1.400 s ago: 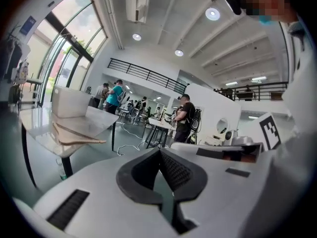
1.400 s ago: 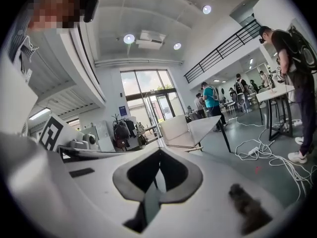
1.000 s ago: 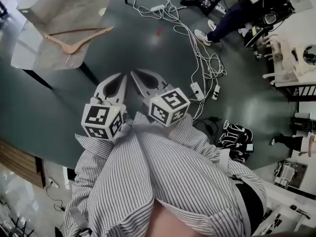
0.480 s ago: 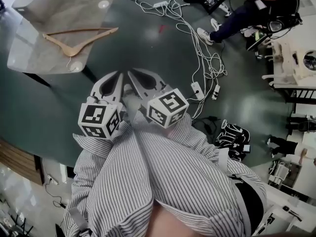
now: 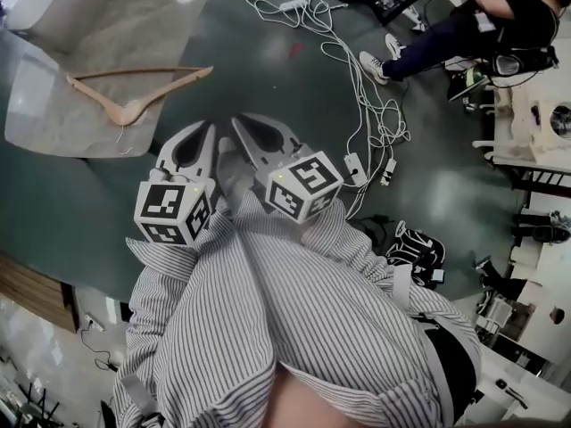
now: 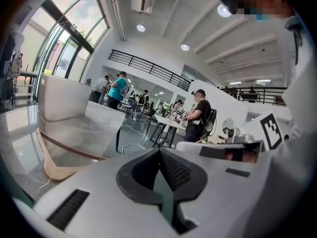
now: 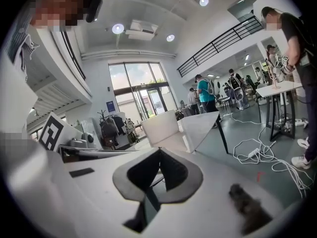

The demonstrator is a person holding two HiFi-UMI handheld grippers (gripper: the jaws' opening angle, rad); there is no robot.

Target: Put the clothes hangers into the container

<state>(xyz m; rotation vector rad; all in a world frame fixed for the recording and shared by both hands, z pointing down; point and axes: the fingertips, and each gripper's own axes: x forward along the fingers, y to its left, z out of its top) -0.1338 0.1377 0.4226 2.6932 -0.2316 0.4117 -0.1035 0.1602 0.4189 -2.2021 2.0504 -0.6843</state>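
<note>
A wooden clothes hanger (image 5: 134,92) lies flat on the grey table (image 5: 53,114) at the upper left of the head view. It also shows in the left gripper view (image 6: 57,157). The white box container (image 6: 62,100) stands at the table's far end; its corner shows in the head view (image 5: 49,3) and in the right gripper view (image 7: 161,125). My left gripper (image 5: 205,127) and right gripper (image 5: 239,121) are held side by side close to my body, short of the table. Both are shut with nothing between their fingers (image 6: 159,151) (image 7: 159,151).
White cables (image 5: 357,87) and a power strip (image 5: 355,163) sprawl over the dark floor to the right. A seated person (image 5: 464,29) is at the top right. A black bag (image 5: 419,248) lies on the floor at the right. Other tables and people stand further off.
The table and hanger have slid lower in the head view, nearer to the gripper tips. Both grippers stay shut and empty, side by side.
</note>
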